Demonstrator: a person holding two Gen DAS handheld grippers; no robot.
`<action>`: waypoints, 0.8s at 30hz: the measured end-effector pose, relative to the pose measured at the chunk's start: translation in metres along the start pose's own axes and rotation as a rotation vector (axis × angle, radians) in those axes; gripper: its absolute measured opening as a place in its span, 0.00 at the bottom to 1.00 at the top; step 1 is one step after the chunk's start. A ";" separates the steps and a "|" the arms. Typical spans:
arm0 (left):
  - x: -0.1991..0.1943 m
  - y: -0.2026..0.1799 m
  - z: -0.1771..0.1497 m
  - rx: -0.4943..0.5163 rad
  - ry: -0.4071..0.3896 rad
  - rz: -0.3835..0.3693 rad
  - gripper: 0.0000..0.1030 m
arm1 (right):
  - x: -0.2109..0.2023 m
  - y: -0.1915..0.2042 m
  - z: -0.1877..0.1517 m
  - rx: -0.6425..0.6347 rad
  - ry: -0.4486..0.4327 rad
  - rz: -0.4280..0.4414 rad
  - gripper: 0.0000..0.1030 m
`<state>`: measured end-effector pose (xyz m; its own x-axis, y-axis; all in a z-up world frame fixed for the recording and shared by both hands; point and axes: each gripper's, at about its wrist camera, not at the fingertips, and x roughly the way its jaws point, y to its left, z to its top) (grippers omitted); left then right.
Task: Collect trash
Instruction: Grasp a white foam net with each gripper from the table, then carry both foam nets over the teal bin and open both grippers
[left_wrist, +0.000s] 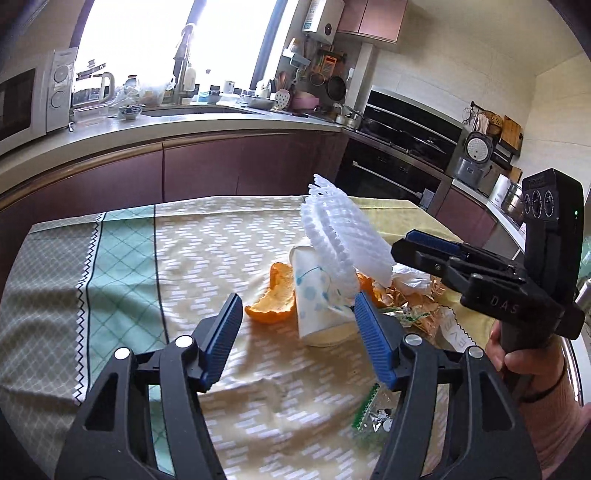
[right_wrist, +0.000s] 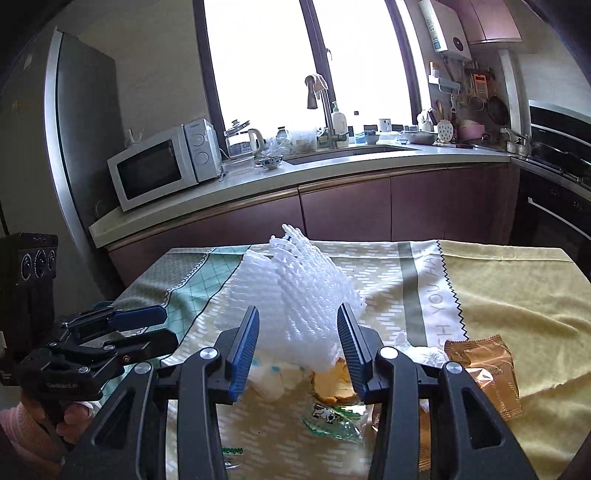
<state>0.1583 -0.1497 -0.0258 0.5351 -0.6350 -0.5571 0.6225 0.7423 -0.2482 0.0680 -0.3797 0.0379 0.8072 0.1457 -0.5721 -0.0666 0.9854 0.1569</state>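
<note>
A white foam fruit net (left_wrist: 340, 236) sticks out of a tipped paper cup (left_wrist: 317, 299) on the tablecloth (left_wrist: 207, 251). Orange peel (left_wrist: 273, 299) lies left of the cup. Wrappers and a tissue (left_wrist: 410, 280) lie to its right. My left gripper (left_wrist: 297, 321) is open, its fingers on either side of the cup and peel, just short of them. My right gripper (right_wrist: 297, 332) is open around the foam net (right_wrist: 295, 295). It shows at the right of the left wrist view (left_wrist: 424, 251). A gold wrapper (right_wrist: 484, 369) and a clear green wrapper (right_wrist: 332, 417) lie near it.
The table stands before a kitchen counter (right_wrist: 258, 192) with a microwave (right_wrist: 159, 166), kettle and sink. An oven (left_wrist: 399, 162) and rice cooker (left_wrist: 476, 155) are at the right. A small green wrapper (left_wrist: 373, 410) lies near the table's front edge.
</note>
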 end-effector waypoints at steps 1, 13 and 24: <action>0.005 -0.002 0.001 -0.003 0.008 -0.006 0.61 | 0.003 0.001 0.000 -0.002 0.003 0.000 0.41; 0.066 -0.002 0.019 -0.103 0.125 -0.086 0.24 | 0.022 -0.008 -0.004 -0.009 0.033 -0.007 0.40; 0.069 -0.001 0.024 -0.111 0.099 -0.097 0.12 | 0.015 -0.015 -0.001 0.011 0.009 0.024 0.11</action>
<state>0.2085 -0.1997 -0.0446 0.4129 -0.6848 -0.6005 0.5989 0.7009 -0.3875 0.0803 -0.3927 0.0257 0.8001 0.1700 -0.5753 -0.0795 0.9806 0.1791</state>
